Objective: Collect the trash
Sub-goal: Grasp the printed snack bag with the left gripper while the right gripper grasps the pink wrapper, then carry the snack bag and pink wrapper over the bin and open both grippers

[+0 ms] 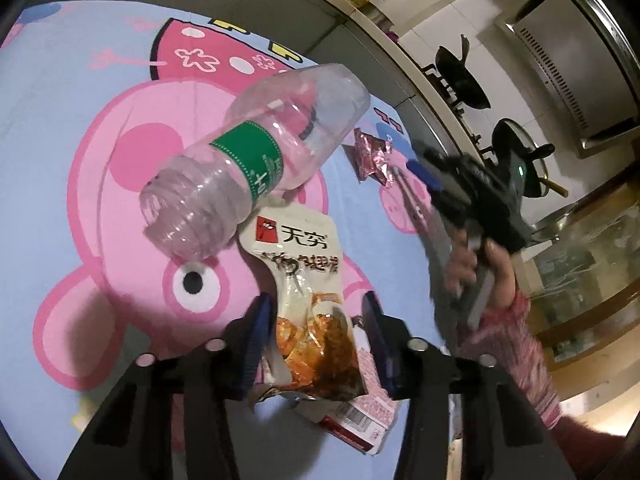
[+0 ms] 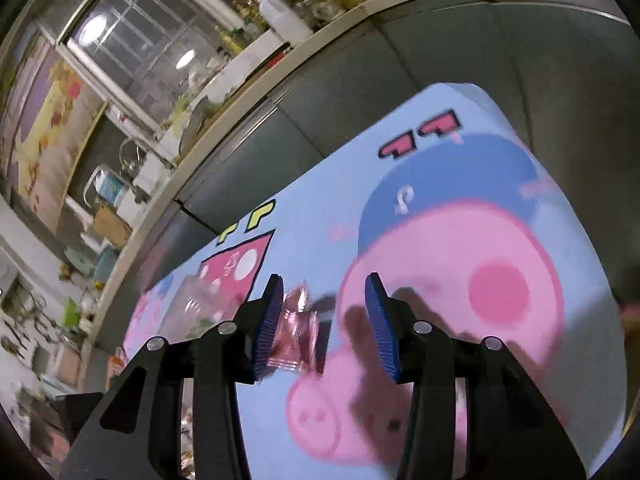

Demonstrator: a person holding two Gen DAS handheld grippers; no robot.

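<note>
Two grippers, both spread wide. Left gripper [image 1: 316, 344] straddles a snack pouch [image 1: 308, 308] printed "天穷", lying on the cartoon-pig tablecloth [image 1: 100, 160] below a green-banded clear bottle [image 1: 256, 160]. Right gripper [image 2: 326, 328] hovers over a pink wrapper [image 2: 296, 336].

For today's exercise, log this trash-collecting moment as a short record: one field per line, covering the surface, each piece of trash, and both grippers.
surface: cartoon pig tablecloth
bottle: clear plastic bottle, green label, uncapped, lying on its side
snack bag: white snack bag, between the left gripper fingers, jaws open
carton: red-and-white carton under the bag
wrapper: pink foil wrapper by the open right gripper
</note>
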